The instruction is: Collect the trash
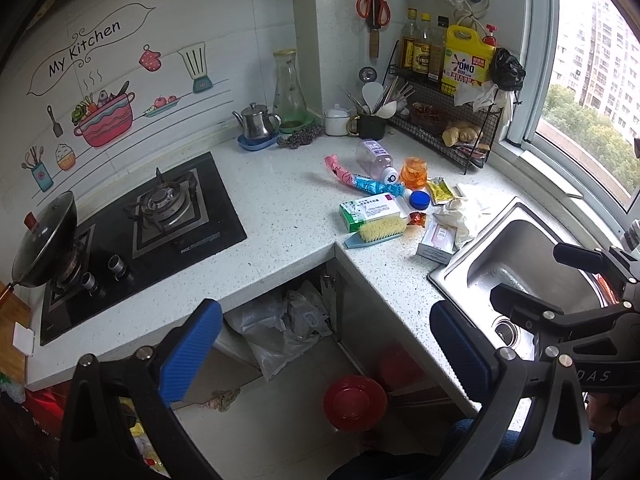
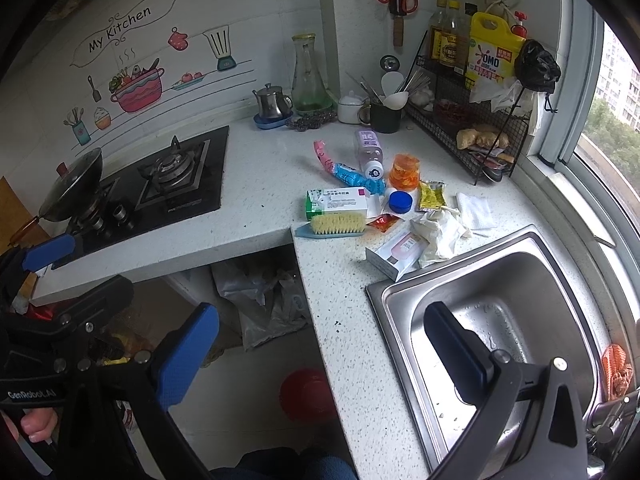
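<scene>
Held back from the counter with left gripper [image 1: 326, 356] and right gripper [image 2: 320, 348] both spread wide and empty, ready to choose; beyond, near the sink's [image 2: 404, 280] far corner, scattered trash: pink box [image 2: 394, 254], crumpled tissue [image 2: 438, 232], green box [image 2: 336, 202], plastic bottle [image 2: 369, 152].

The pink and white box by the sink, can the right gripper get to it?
Probably yes. The right gripper is open and empty, and the pink and white box lies at the counter's near side beside the sink, with nothing in between. A crumpled white wrapper leans on its far end.
</scene>
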Demonstrator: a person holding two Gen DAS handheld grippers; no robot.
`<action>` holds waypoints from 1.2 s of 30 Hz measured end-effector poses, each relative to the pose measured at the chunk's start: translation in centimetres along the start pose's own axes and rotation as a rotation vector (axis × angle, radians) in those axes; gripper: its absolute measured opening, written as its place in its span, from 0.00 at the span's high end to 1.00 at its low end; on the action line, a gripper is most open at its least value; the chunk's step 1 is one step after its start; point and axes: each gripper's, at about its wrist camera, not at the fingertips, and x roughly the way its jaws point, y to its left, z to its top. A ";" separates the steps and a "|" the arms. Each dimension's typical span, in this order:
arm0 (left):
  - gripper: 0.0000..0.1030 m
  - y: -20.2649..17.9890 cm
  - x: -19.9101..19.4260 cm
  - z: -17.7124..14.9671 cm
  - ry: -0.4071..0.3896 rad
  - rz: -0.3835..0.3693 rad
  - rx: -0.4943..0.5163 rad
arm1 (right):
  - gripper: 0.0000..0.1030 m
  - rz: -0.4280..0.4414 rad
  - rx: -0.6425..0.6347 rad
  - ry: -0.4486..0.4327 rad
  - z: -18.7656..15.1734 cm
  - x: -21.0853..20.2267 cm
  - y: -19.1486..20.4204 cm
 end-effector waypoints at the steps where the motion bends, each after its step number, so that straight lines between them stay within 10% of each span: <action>1: 0.00 0.0 0.0 0.1 -0.001 -0.003 0.003 | 0.00 0.000 0.003 0.000 0.1 0.0 0.0; 19: 0.00 1.2 4.6 4.7 0.057 -0.030 0.092 | 0.00 -0.004 0.078 0.042 2.8 3.1 -2.1; 36: 0.00 -0.2 20.3 19.7 0.142 -0.241 0.434 | 0.04 -0.213 0.419 0.119 10.5 11.6 -9.0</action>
